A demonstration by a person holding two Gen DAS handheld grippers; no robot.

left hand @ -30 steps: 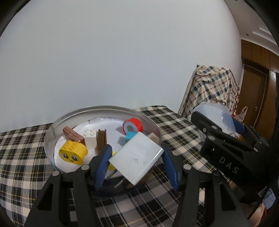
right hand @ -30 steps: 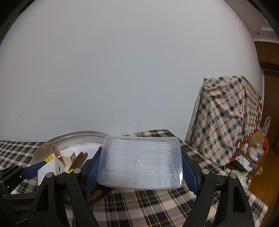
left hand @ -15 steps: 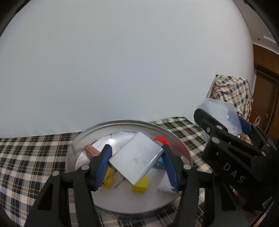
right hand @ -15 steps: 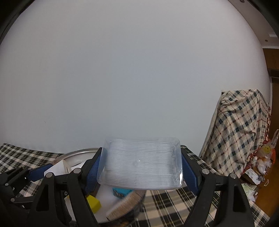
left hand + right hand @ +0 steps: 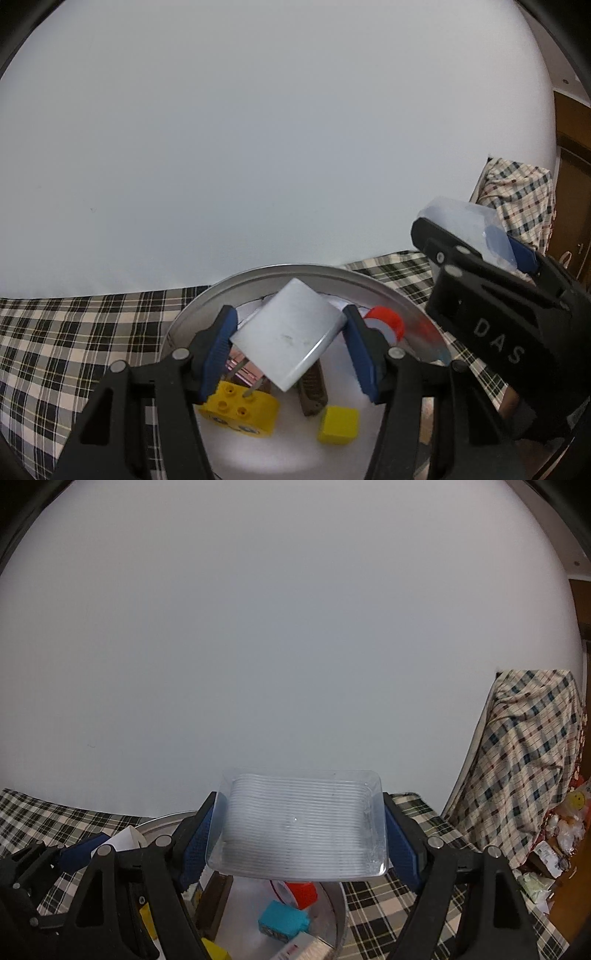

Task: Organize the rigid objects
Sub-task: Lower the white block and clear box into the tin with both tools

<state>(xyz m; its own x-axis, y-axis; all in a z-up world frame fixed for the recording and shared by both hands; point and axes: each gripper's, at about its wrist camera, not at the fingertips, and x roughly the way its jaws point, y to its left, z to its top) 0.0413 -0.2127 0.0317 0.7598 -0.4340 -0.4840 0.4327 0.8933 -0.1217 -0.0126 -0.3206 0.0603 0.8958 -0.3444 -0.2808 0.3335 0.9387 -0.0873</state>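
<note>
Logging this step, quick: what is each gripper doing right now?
Left gripper: closed on a white plug adapter.
Right gripper: closed on a clear plastic box.

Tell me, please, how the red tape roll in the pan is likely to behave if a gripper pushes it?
The tape roll seems to stand on its edge in the pan, so a push would probably roll or topple it. It has a hollow core, so it is likely light and would slide easily on the smooth white liner. The pan's wall should stop it.
</note>
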